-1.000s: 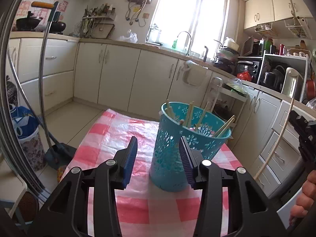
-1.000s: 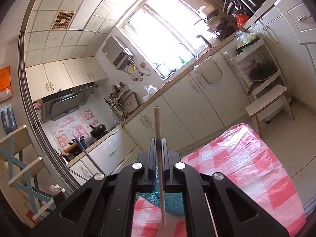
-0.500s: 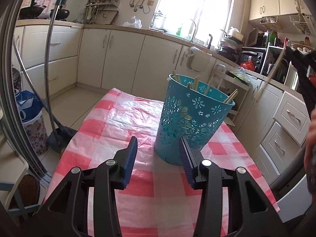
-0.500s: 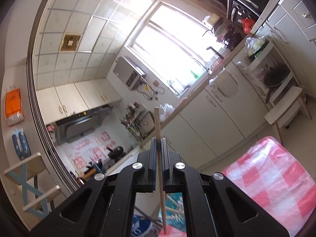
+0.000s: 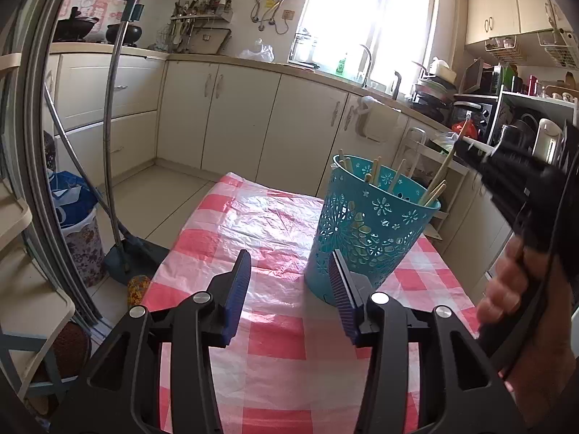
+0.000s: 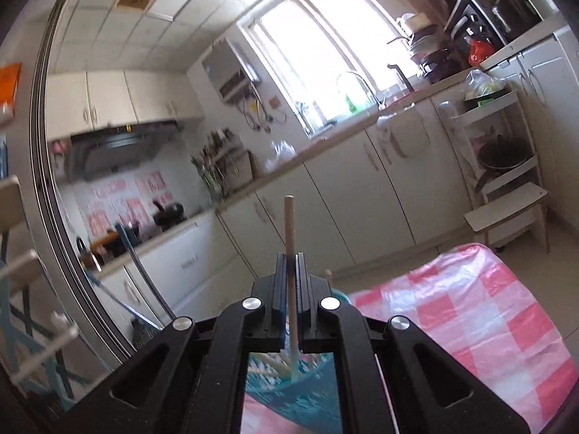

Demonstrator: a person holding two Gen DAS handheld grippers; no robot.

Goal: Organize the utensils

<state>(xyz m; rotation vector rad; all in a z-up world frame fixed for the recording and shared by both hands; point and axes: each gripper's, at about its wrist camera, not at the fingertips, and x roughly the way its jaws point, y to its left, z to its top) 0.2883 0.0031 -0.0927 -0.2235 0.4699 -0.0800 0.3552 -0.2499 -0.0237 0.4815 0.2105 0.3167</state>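
Note:
A teal perforated basket [image 5: 372, 231] stands on the table with the pink checked cloth [image 5: 267, 217], with several wooden chopsticks [image 5: 372, 175] leaning inside it. My left gripper [image 5: 289, 285] is open in front of it, nothing between its blue pads; the basket stands just past the right pad. At the right edge a hand holds my right gripper [image 5: 470, 150] above the basket's rim. That right gripper [image 6: 291, 271] is shut on one chopstick [image 6: 289, 224], held upright. Its lower end hangs at the mouth of the basket [image 6: 289, 383].
A broom and dustpan [image 5: 112, 144] lean at the table's left, beside a bin with a blue bag [image 5: 72, 209]. Cream cabinets [image 5: 239, 119] run along the back. A small shelf rack [image 6: 506, 213] stands past the table's far end.
The right gripper has swung in with its chopstick from the far right to above the basket. The left gripper has drawn back a little, so the basket sits further right in its view.

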